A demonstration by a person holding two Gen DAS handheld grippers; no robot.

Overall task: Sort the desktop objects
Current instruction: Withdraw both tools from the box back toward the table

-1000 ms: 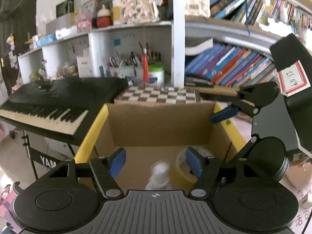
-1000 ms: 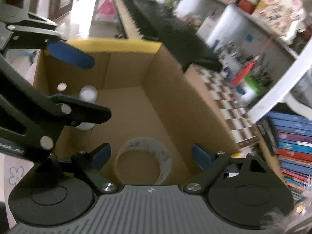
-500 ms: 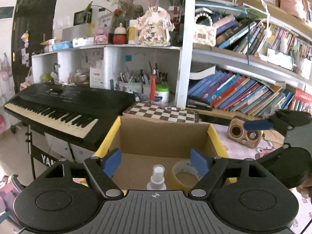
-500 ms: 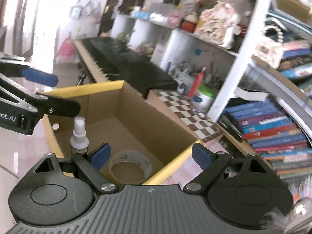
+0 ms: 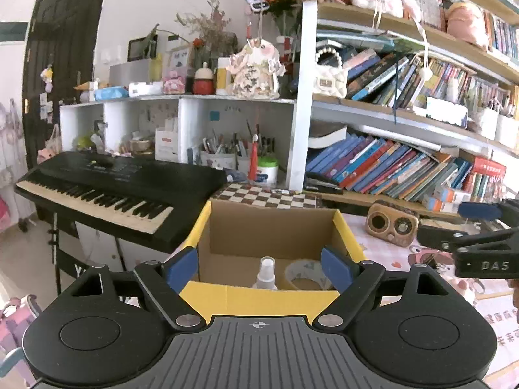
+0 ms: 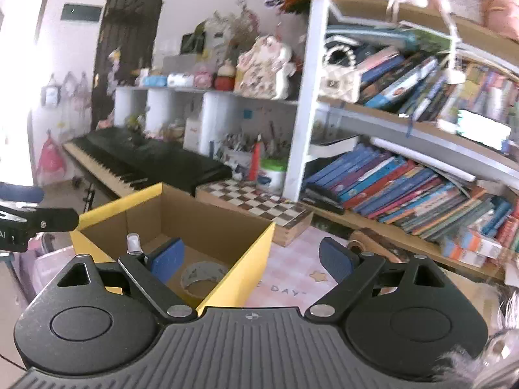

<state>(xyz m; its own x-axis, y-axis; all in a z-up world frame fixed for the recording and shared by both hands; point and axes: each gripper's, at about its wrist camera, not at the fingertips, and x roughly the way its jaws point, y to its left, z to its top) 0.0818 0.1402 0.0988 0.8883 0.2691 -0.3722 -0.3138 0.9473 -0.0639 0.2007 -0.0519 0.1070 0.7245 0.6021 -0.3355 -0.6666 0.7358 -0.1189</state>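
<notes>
A cardboard box with yellow flaps stands open just beyond my left gripper. Its jaws are opening, with nothing between them. Inside the box a small white spray bottle stands upright beside a roll of tape. My right gripper is open and empty, over the box's near right yellow flap. The right wrist view also shows the bottle and the tape roll. Each gripper shows in the other's view: the right gripper at the right edge, the left gripper at the left edge.
A black keyboard on a stand is left of the box. A chessboard lies behind it. A wooden speaker sits on the pink tablecloth to the right. Shelves of books fill the back.
Both grippers have drawn back and risen out of the box. The left jaws have widened. The right gripper has rolled level. The bottle, blurred before, now stands still in the box.
</notes>
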